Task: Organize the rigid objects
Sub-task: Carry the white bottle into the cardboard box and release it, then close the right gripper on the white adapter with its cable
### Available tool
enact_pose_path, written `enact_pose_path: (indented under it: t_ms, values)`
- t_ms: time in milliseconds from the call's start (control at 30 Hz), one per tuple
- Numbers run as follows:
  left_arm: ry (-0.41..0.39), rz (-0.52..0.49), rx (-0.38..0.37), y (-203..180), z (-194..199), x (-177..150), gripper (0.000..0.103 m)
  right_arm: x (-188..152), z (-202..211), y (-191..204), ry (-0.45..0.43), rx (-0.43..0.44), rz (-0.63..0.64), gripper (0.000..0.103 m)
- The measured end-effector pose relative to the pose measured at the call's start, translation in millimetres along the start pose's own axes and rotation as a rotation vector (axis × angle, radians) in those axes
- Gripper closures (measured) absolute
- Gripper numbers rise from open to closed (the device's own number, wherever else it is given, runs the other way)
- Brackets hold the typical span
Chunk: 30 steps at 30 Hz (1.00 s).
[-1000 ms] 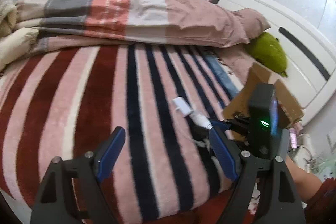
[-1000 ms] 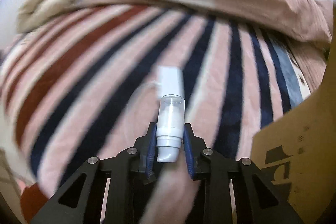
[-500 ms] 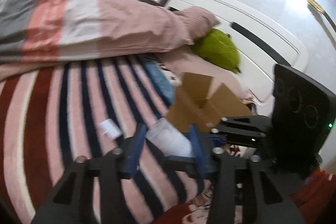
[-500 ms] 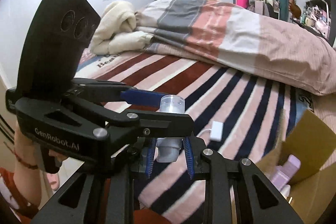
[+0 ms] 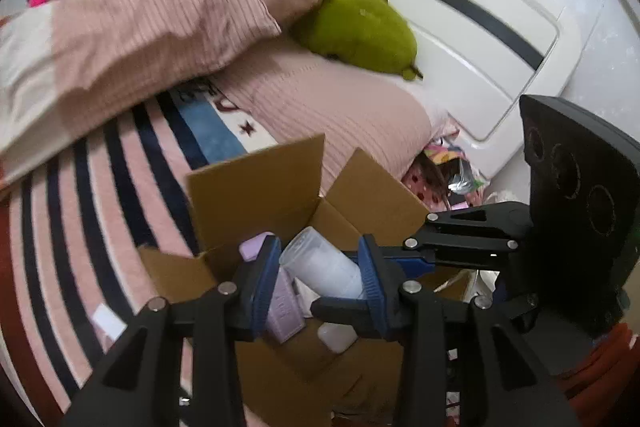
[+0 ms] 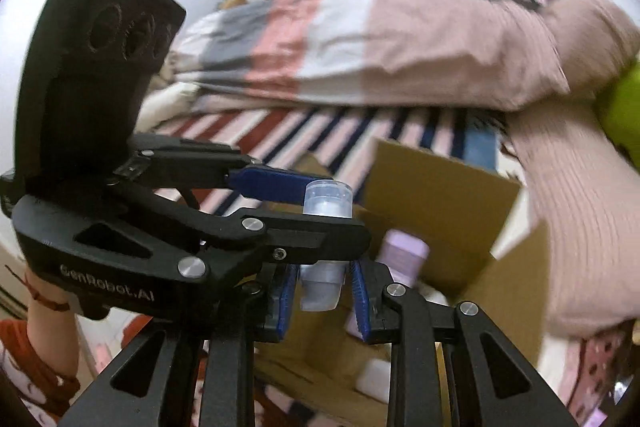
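both the left gripper [image 5: 320, 277] and right gripper [image 6: 322, 287] clamp one pump bottle [image 5: 322, 267] above the cardboard box [image 5: 256, 187]; advise one gripper releases first, then lower it beside the lilac bottle [image 6: 402, 251].

1. Your white pump bottle [image 5: 324, 269] has a clear cap [image 6: 328, 195] and a frosted body. It hangs tilted above the open box, cap toward ten o'clock in the left wrist view, with blue pads pressed on both its sides.
2. Your cardboard box [image 5: 256, 183] sits on the striped bed cover with its flaps standing open.
3. A lilac bottle [image 6: 402, 255] leans inside the box, cap toward twelve o'clock.
4. A small white container [image 5: 336, 337] lies on the box floor, at six o'clock from the pump bottle.
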State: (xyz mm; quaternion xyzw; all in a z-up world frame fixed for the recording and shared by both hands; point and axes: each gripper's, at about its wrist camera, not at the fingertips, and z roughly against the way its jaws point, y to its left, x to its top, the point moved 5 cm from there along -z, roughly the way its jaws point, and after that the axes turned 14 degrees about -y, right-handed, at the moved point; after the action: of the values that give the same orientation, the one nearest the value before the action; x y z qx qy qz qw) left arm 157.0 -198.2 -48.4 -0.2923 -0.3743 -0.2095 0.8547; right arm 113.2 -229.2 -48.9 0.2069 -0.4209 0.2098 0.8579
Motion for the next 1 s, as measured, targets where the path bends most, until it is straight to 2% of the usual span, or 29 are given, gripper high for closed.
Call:
enact_pose_path:
  t_ms: [133,200,233,267,367,500,700,833,1000]
  values:
    - [0.054,-0.003,0.003,-5.1,-23.5,1.4,0.065,-7.7,-2.8,-25.0,0.055,-0.056,-0.018,0.083]
    - [0.061,-0.019,0.026,-5.7,-24.6,1.1,0.051,-11.7,-4.8,-32.9,0.072,-0.093,-0.026,0.081]
    - [0.051,-0.028,0.039,-5.2,-22.2,1.5,0.039,-13.5,-6.3,-35.5,0.084,-0.122,-0.021,0.079]
    - [0.036,-0.037,0.055,-4.5,-16.1,1.9,0.033,-15.1,-4.7,-37.3,0.087,-0.145,-0.010,0.072]
    - [-0.014,-0.040,0.098,3.6,8.8,4.7,0.032,-15.6,-2.9,-32.1,0.068,-0.165,0.026,0.070]
    - [-0.104,-0.008,0.201,29.0,59.7,4.1,0.031,-7.3,-2.0,-9.5,0.024,-0.100,0.035,0.070]
    - [-0.199,0.050,0.371,85.7,137.8,-21.6,0.027,10.0,-16.3,69.6,-0.037,0.080,0.110,0.070]
    - [-0.217,0.109,0.468,126.7,173.7,-55.5,0.027,5.9,-46.8,119.7,0.007,0.176,0.140,0.070]
    - [-0.213,0.178,0.498,159.7,190.2,-98.6,0.027,-22.1,-100.4,159.1,0.110,0.228,0.143,0.067]
